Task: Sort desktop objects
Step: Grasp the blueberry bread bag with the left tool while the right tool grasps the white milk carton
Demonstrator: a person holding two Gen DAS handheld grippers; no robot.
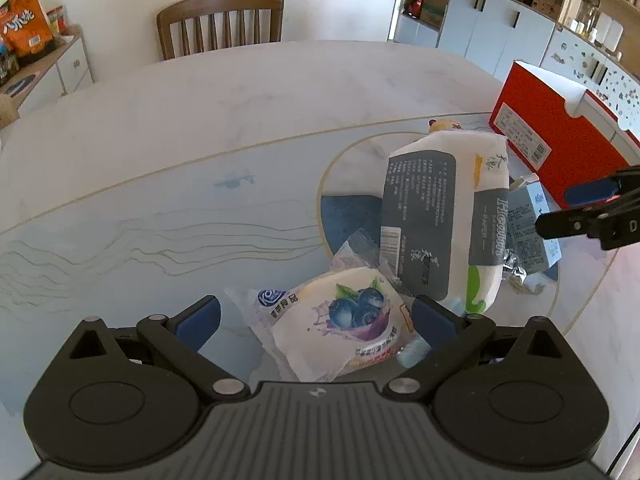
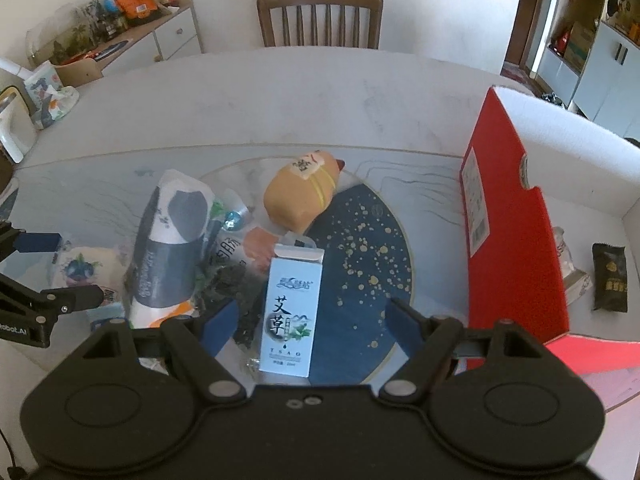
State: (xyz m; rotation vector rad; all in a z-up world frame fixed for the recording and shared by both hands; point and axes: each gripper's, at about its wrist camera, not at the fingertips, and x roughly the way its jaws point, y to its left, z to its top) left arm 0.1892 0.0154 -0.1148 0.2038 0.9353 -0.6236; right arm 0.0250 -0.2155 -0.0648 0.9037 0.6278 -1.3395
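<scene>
Right hand-held gripper point(image 2: 314, 322) open, red box point(image 2: 516, 248) holding dark packet point(image 2: 610, 278)

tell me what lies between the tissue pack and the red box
In the right wrist view, a tan plush toy and a small white carton lie between the tissue pack and the red box.

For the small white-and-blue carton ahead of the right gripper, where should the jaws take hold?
Grip the carton across its two narrow sides at mid-height, coming from above and the near side. It is a slim, flat-faced box, already lying between the open right gripper.
</scene>
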